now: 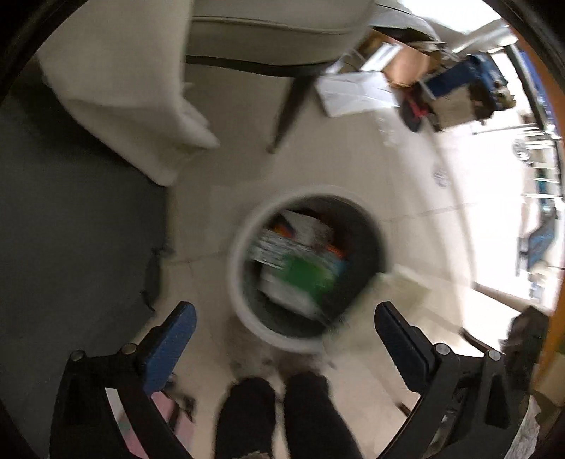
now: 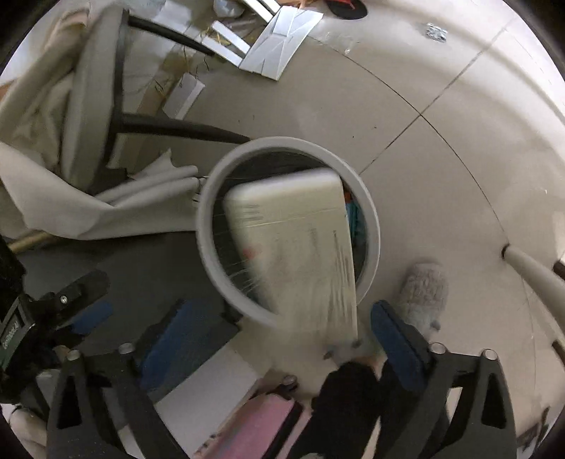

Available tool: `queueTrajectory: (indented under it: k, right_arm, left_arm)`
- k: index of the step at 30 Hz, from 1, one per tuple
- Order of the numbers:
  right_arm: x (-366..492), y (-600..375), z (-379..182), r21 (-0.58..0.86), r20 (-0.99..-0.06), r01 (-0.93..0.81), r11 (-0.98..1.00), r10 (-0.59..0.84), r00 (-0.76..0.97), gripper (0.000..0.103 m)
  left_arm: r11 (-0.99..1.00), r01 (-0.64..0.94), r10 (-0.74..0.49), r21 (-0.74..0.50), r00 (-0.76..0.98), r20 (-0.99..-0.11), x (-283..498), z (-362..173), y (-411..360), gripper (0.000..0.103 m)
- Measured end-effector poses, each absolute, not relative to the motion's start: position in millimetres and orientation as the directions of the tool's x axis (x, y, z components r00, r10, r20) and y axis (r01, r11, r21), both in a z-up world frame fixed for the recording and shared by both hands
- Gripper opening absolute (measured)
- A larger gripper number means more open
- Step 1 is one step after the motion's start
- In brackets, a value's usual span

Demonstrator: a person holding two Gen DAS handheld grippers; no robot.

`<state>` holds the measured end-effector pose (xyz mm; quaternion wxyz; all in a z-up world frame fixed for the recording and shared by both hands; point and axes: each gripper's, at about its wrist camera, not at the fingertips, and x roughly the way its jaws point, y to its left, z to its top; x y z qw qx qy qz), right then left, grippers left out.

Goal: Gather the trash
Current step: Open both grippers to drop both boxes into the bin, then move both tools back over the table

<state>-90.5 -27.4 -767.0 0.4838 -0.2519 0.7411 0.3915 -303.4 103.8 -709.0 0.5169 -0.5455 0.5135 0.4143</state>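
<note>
Dropping pale flat carton (image 2: 296,247) into round grey bin (image 2: 212,197) | my right tongs (image 2: 279,328), left tongs (image 1: 284,335) both spread, empty | carton at 12 o'clock, long axis toward me

A pale tiled floor (image 2: 441,148) with thin dark seams runs under a cream chair (image 1: 275,31) on black legs. Beside the chair lies a dark grey mat (image 1: 70,229); beyond it sit flattened cardboard boxes (image 1: 353,90) (blurred), and bright daylight comes from a window (image 1: 459,14).

A round white bin (image 2: 370,219) stands open on the pale floor. A big white box (image 2: 293,240) tilts over its rim, blurry. Colourful packets (image 1: 300,261) lie inside.
</note>
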Motion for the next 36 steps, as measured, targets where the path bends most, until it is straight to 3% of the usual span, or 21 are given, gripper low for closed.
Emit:
queueTrajectory:
  k: [7, 14, 23, 36]
  right_arm:
    - [-101.9, -29.4, -766.1, 0.184, -0.967, -0.849, 0.495, -0.065, -0.247, 0.102]
    - [-109.8, -21.3, -720.2, 0.008, -0.995, -0.915, 0.404, -0.092, -0.050, 0.102]
    - [-118.7, -28.9, -640.5, -0.004, -0.998, -0.920, 0.391, -0.055, -0.019, 0.102]
    - [-127.6, -40.4, -476.7, 0.019, -0.999, -0.925, 0.379, 0.040, -0.004, 0.102]
  left_arm:
    - [0.127, -0.992, -0.063, 0.012, -0.020, -0.998, -319.0, -704.3, 89.6, 0.103]
    - [0.185, -0.982, -0.057, 0.043, -0.055, -0.997, -316.5, -666.3, 66.1, 0.103]
    - [0.219, -0.975, -0.038, 0.030, -0.039, -0.999, -311.9, -604.8, 44.7, 0.103]
    - [0.224, -0.974, 0.039, 0.026, -0.017, -0.999, -321.2, -462.6, 29.7, 0.103]
